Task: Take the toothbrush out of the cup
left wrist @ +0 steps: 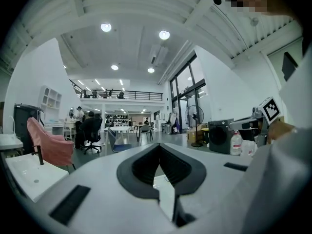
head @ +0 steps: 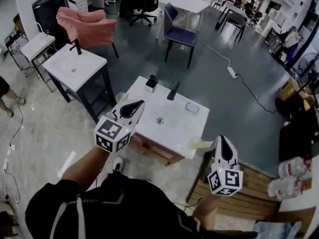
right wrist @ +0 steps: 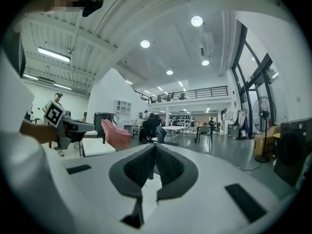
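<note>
The white sink table [head: 174, 128] stands just ahead of both grippers. The left gripper [head: 141, 103] hangs over its near left corner and the right gripper [head: 223, 139] off its near right corner, each with jaws pressed together on nothing. A pale cup [head: 120, 97] sits just left of the left gripper's tip; the toothbrush is too small to make out

The table [head: 172, 131] top is mostly bare, its middle and near half open around the drain [head: 159, 119]. At the back edge stand a black-and-white object [head: 151, 82] and a dark faucet [head: 173, 91], with a gap between them. A small oval dish [head: 192, 107] lies near the right edge. The left gripper [head: 141, 103] hangs over the near left corner, and the right gripper [head: 223, 139] is off the table's right side
</note>
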